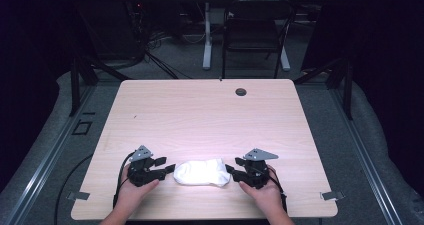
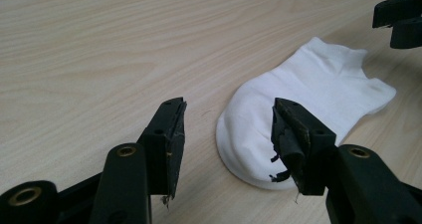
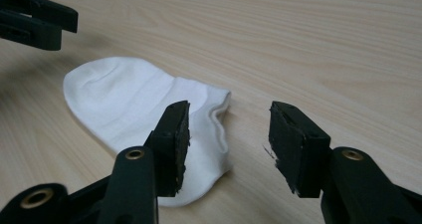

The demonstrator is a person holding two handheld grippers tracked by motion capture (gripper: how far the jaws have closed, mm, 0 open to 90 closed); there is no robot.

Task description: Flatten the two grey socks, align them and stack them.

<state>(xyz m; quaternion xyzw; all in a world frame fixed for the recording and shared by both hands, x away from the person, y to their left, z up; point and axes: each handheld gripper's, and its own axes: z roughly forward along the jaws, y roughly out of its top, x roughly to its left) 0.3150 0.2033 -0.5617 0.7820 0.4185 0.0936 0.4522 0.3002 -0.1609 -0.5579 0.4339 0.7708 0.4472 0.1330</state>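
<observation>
A white ankle sock (image 1: 201, 172) lies flat on the wooden table (image 1: 200, 110) near its front edge. My left gripper (image 1: 168, 166) sits just left of the sock's toe end, jaws open and empty. In the left gripper view the sock (image 2: 303, 99) lies ahead and to the right of the left gripper (image 2: 226, 134). My right gripper (image 1: 230, 171) is at the sock's cuff end, open, holding nothing. In the right gripper view the sock (image 3: 134, 99) lies ahead on the left of the right gripper (image 3: 229, 137), with its cuff beside the left jaw.
A small dark grommet hole (image 1: 241, 91) sits near the table's far edge. Beyond the table stand a black chair (image 1: 255, 30) and a white desk leg (image 1: 207, 35). Metal clips (image 1: 80, 196) mark the front corners.
</observation>
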